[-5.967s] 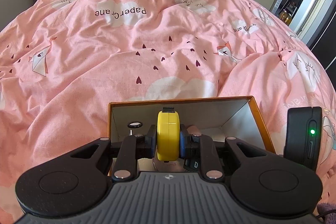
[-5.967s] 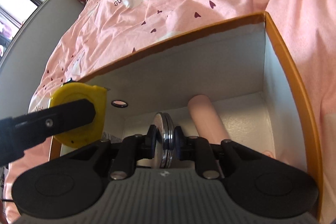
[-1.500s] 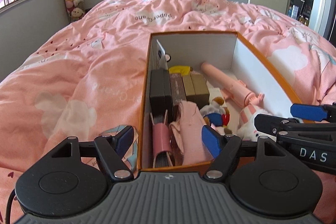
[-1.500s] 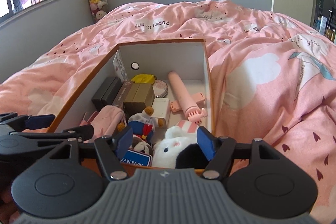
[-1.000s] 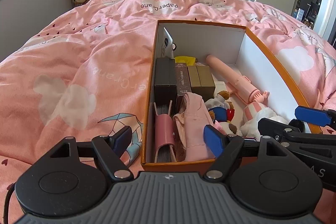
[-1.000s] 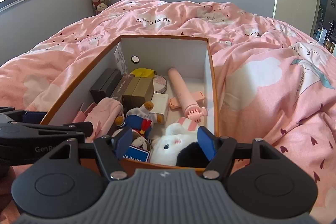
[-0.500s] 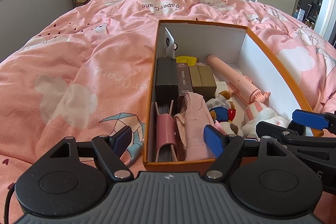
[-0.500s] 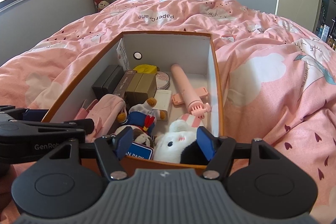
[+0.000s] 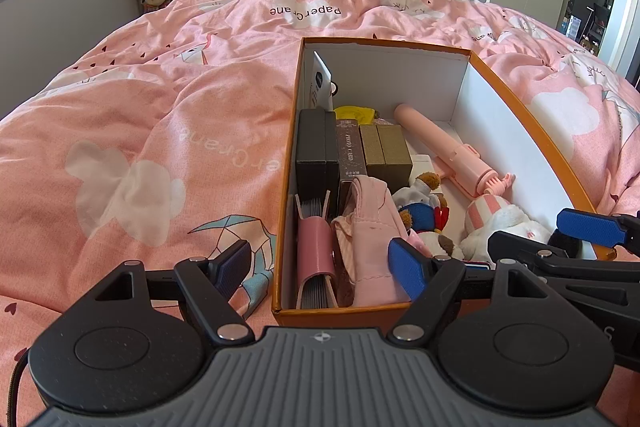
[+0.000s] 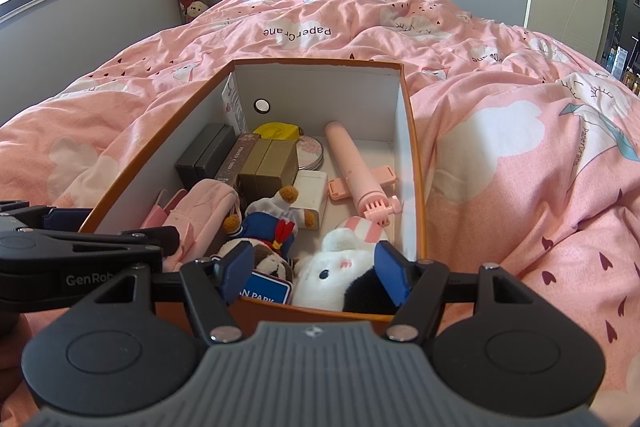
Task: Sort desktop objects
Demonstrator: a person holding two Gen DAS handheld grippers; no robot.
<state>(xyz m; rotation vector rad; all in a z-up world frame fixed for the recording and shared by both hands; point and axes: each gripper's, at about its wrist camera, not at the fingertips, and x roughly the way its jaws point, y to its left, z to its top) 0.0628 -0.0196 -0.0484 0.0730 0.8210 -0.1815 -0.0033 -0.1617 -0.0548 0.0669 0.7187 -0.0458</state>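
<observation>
Both your grippers, left point(image 9: 322, 267) and right point(image 10: 316, 273), hold nothing, jaws wide open, near the full box point(image 10: 416, 163) on the bed point(image 9: 140, 131).

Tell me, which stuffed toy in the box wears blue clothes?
The small doll with the blue sailor outfit and brown pom-poms, in the middle of the box. The plush beside it is white and black.
</observation>
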